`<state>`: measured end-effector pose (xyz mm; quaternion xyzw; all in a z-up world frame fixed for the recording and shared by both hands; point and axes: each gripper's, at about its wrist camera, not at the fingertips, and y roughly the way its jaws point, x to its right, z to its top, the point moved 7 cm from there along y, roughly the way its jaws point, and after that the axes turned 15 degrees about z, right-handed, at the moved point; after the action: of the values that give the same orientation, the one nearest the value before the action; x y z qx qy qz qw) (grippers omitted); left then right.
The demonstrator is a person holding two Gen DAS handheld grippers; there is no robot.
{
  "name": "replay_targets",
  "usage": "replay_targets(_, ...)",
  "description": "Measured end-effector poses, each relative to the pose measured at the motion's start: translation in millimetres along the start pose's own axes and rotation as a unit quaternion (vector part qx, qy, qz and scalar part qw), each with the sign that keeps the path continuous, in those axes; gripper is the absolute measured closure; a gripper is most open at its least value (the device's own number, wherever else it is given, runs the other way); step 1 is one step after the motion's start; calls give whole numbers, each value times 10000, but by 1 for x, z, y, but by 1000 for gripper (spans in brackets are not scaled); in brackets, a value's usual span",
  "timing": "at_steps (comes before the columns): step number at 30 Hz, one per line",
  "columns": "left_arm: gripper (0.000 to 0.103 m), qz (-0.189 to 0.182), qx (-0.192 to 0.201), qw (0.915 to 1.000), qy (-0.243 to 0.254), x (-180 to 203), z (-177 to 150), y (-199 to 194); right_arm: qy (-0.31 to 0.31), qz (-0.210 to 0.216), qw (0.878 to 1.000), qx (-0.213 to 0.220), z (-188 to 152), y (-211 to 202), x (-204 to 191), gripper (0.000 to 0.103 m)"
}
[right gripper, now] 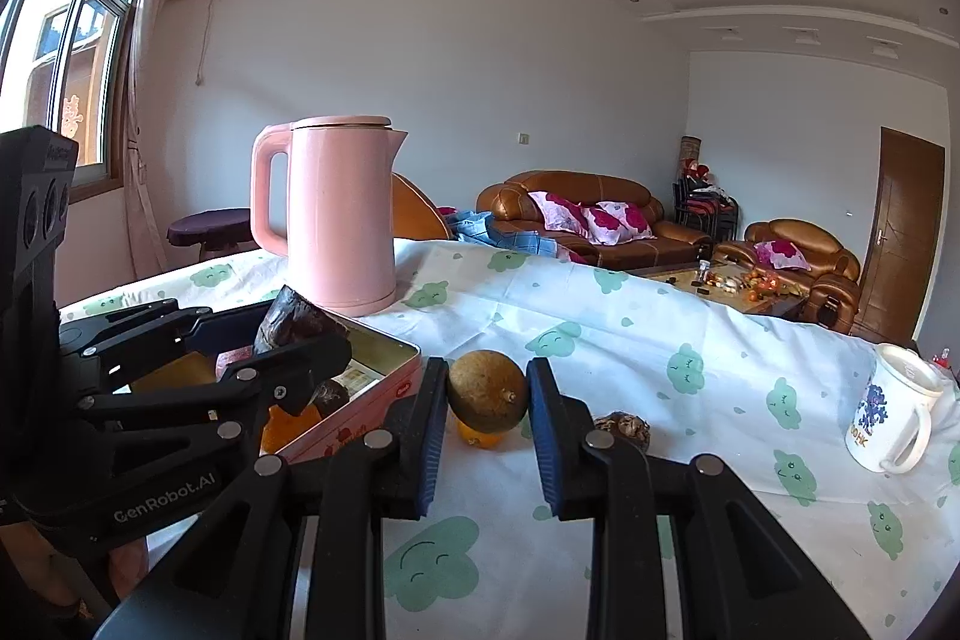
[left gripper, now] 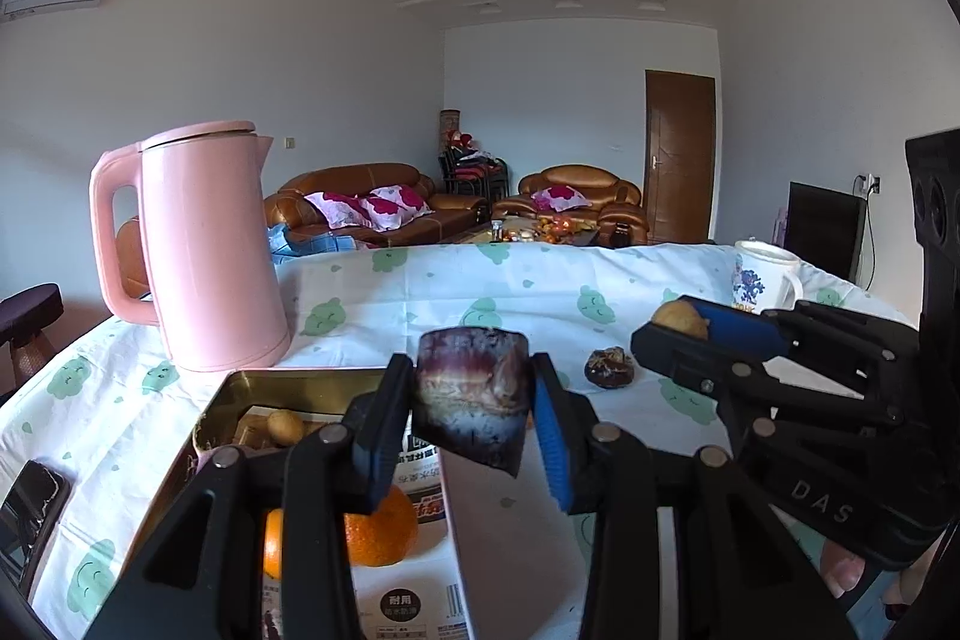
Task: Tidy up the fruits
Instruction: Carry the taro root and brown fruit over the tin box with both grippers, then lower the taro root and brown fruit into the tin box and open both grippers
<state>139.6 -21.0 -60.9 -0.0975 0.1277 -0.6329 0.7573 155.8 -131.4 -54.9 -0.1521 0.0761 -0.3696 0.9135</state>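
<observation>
A: Fruit is gripped on both sides. By the left gripper (left gripper: 474, 403) a dark purple wedge of fruit (left gripper: 473, 400) is pinched between the two pads, raised above the near right corner of the tin box (left gripper: 225, 403).

B: And the right gripper (right gripper: 487, 394)?

A: Its jaws are pressed onto a small round brown-green fruit (right gripper: 487, 391), held off the cloth to the right of the tin box. The wedge is also seen from the right wrist camera, over the tin box's right part.

B: What is found inside the tin box?

A: An orange (left gripper: 381, 529) is seen at the near end, partly hidden by the left gripper's fingers, and a small tan round fruit (left gripper: 285, 427) lies farther back. Printed paper is visible on the bottom.

B: What remains outside the tin box?

A: A dark wrinkled fruit (left gripper: 610, 367) lies on the patterned tablecloth (left gripper: 420, 298), to the right of the tin box. A small orange fruit (right gripper: 480, 437) is seen on the cloth just right of the tin box, under the brown-green one.

B: Other things?

A: A pink kettle (left gripper: 204, 244) stands just behind the tin box, upright, lid shut. A white mug (right gripper: 894, 409) with a blue print is set well to the right of the tin box, near the table's far edge.
</observation>
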Motion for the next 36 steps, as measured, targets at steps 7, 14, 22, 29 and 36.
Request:
replay_targets(7, 62, 183, -29, 9998, -82, -19, 1, 1, -103, 130, 9999, -44, 4, 9, -15, 75)
replay_targets(14, 62, 368, -140, 9991, -164, -38, -2, 8, -178, 270, 9994, -122, 5, 21, -27, 75)
replay_targets(22, 62, 638, -284, 9972, -265, -68, -5, 11, -270, 453, 9984, -200, 8, 37, -42, 75)
replay_targets(29, 62, 847, -518, 9945, -344, -93, -13, 18, -375, 656, 9966, -329, 7, 56, -60, 75)
replay_targets(36, 62, 901, -831, 9920, -293, -107, -21, 26, -422, 908, 9931, -613, -1, 75, -79, 75)
